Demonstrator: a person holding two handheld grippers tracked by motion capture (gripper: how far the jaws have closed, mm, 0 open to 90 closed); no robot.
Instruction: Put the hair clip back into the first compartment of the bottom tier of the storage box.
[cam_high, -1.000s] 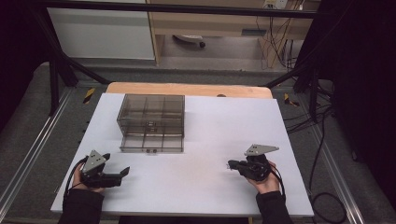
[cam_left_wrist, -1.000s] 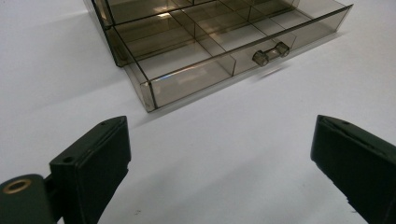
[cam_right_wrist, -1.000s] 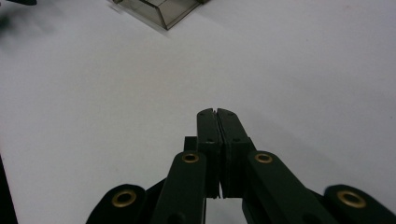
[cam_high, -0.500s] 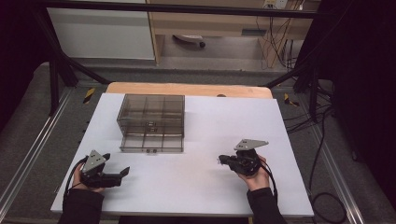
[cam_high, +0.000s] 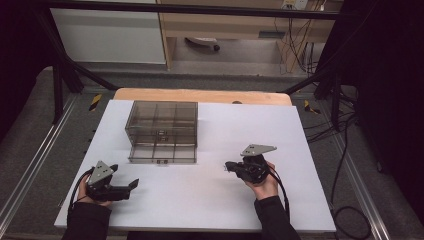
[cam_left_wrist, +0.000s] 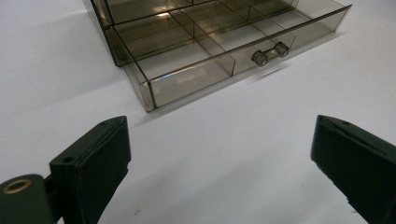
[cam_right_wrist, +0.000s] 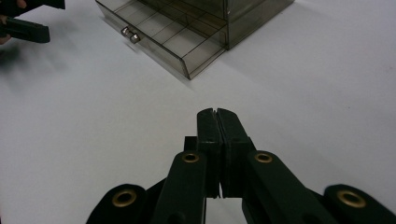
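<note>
a smoky clear drawer box (cam_high: 162, 131) stands on the white worktop (cam_high: 300, 200), toward its far left part, with the bottom drawer (cam_left_wrist: 219, 60) pulled out toward the person and its small knob (cam_left_wrist: 269, 52) facing the near edge. the left claw (cam_high: 127, 188) rests low on the worktop near the front left corner, jaws spread wide with nothing between them, aimed at the drawer. the right claw (cam_high: 229, 166) sits right of the box and well apart from it, jaws pressed together on nothing, pointing left toward the drawer.
</note>
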